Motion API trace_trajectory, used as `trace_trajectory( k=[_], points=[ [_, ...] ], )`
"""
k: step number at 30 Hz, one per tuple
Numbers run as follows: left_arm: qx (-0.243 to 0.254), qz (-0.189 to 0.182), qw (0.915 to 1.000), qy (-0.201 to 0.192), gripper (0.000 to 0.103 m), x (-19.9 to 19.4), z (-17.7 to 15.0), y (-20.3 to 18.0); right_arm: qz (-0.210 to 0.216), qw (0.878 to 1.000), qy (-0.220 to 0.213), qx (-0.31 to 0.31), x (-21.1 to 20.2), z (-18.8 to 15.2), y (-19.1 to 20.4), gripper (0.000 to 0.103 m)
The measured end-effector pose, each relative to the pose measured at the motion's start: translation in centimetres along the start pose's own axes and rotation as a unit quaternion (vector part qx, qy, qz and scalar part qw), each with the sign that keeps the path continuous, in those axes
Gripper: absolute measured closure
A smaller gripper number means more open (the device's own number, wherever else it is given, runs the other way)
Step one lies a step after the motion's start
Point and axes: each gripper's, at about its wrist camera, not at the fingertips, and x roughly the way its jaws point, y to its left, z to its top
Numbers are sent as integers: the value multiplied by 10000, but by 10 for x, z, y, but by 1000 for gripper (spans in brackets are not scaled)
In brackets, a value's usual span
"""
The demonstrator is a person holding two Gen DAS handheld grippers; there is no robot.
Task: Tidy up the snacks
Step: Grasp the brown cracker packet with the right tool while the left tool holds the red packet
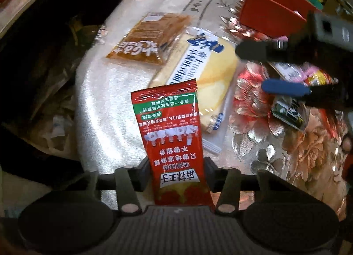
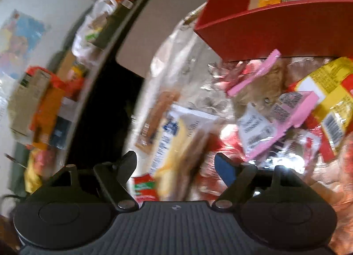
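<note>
My left gripper (image 1: 177, 166) is shut on a red snack packet (image 1: 174, 135) and holds it upright above the table. Beyond it lie a yellow cake in a clear wrapper (image 1: 203, 74) and a brown snack packet (image 1: 147, 38). My right gripper (image 2: 176, 164) is open and empty; in the left wrist view it hovers at the right (image 1: 253, 67) over a pile of small snacks (image 1: 293, 82). A red box (image 2: 273, 32) stands at the back with packets inside. Pink packets (image 2: 275, 122) and yellow packets (image 2: 331, 104) lie in front of it. The right wrist view is blurred.
The table has a floral plastic cover (image 1: 286, 144) and a white cloth (image 1: 110, 104). Its left edge drops to a dark floor area (image 1: 33, 78). A shelf with boxes and bags (image 2: 44, 100) stands to the left in the right wrist view.
</note>
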Motion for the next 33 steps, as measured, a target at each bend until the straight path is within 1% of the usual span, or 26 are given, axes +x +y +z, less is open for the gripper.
trace_trajectory(
  k=[1, 3, 4, 5, 6, 7, 10, 12, 13, 14, 17, 19, 21, 22, 25, 27, 29, 30, 31, 32, 33],
  points=[
    [-111, -22, 9999, -7, 65, -1, 1, 3, 12, 10000, 98, -13, 3, -1, 0, 19],
    [-328, -61, 9994, -50, 66, -6, 1, 9, 50, 9999, 163, -19, 7, -3, 0, 19],
    [-436, -144, 9989, -64, 66, -8, 2, 13, 105, 9998, 191, -23, 8, -4, 2, 19],
    [-522, -234, 9983, -87, 66, -12, 2, 16, 247, 9994, 252, 33, 10, -4, 3, 19],
    [-564, -289, 9979, -144, 66, -18, 2, 18, 336, 9989, 307, 109, 9, -5, 3, 16],
    [-582, -300, 9976, -203, 66, -21, 2, 20, 309, 9987, 355, 186, 10, -5, 3, 14],
    [-715, -424, 9960, -339, 66, -33, 3, 30, -43, 9996, 284, 27, 11, -2, 14, 14],
    [-801, -497, 9946, -436, 66, -38, 5, 35, -184, 9996, 213, -87, 10, 4, 24, 15],
    [-794, -498, 9944, -479, 66, -39, 6, 36, -254, 9994, 171, -187, 10, 7, 30, 16],
    [-768, -512, 9943, -528, 66, -39, 7, 38, -412, 9986, 119, -321, 10, 10, 38, 16],
    [-765, -699, 9926, -630, 66, -43, 7, 41, -739, 9952, -104, -638, 8, 21, 59, 21],
    [-813, -821, 9914, -621, 66, -43, 6, 45, -849, 9942, -155, -639, 8, 30, 72, 25],
    [-809, -886, 9909, -607, 66, -43, 4, 46, -595, 9974, 48, -411, 20, 40, 83, 28],
    [-783, -891, 9910, -613, 66, -43, 2, 46, -586, 9974, 192, -379, 30, 44, 92, 29],
    [-738, -793, 9924, -591, 66, -40, -2, 46, -1015, 9919, 582, -498, 74, 57, 115, 28],
    [-771, -919, 9914, -515, 66, -39, -2, 46, -1292, 9866, 908, -417, 102, 60, 119, 29],
    [-693, -927, 9921, -480, 66, -37, -2, 43, -1580, 9787, 1253, -375, 129, 60, 123, 28],
    [-675, -930, 9923, -464, 66, -36, -2, 42, -1798, 9731, 1363, -474, 141, 59, 126, 28],
    [-677, -952, 9922, -442, 66, -34, -1, 43, -2047, 9671, 1381, -612, 151, 58, 129, 29],
    [-687, -975, 9920, -407, 66, -33, -1, 44, -2237, 9616, 1398, -755, 160, 57, 131, 27],
    [-689, -1005, 9918, -379, 66, -33, -1, 46, -2311, 9587, 1451, -804, 165, 58, 133, 26]
  ],
)
